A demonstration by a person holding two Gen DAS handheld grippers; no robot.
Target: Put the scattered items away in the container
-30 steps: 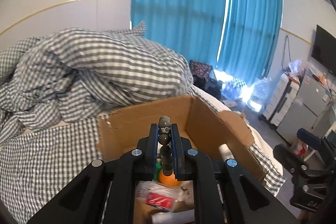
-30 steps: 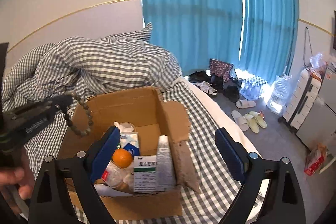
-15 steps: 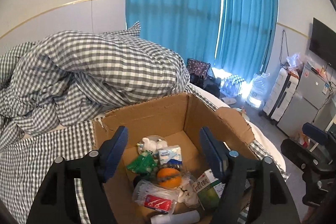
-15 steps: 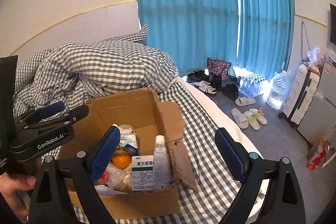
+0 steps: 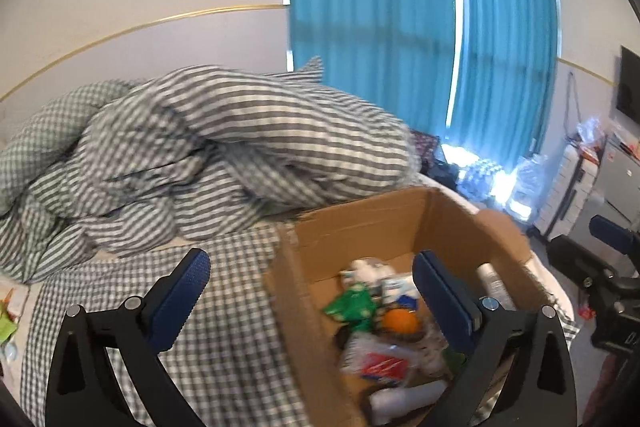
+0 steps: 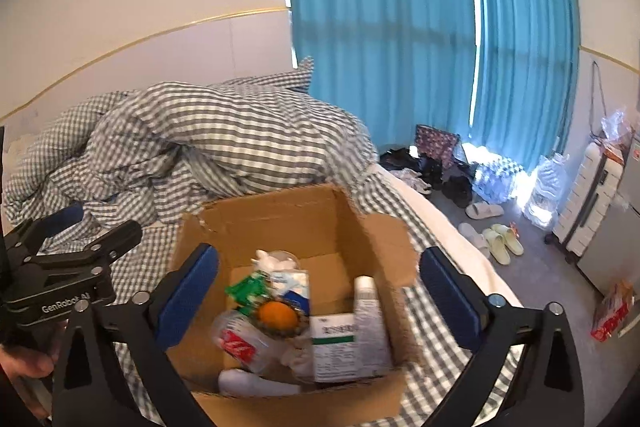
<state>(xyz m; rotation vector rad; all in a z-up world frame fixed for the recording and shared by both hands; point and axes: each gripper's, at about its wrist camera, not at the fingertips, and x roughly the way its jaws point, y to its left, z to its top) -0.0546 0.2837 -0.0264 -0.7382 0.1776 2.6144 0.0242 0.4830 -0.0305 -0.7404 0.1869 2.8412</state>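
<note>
In the lower centre of the right wrist view, the open brown cardboard box [image 6: 304,219] on the checked bed already holds an orange, packets and bottles. Both the left gripper [image 5: 312,291] and the right gripper [image 6: 320,283] are opening wide, empty. Little seems left.

right tongs [image 6: 318,291]: opening, empty | cardboard box [image 6: 280,215]: below, filled

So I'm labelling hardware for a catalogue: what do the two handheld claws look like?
Both match: the left claw and right claw have black angular frames with silver screws and blue textured pads. In the right wrist view, the left one's body carries white "GenRobot.AI" lettering.
</note>
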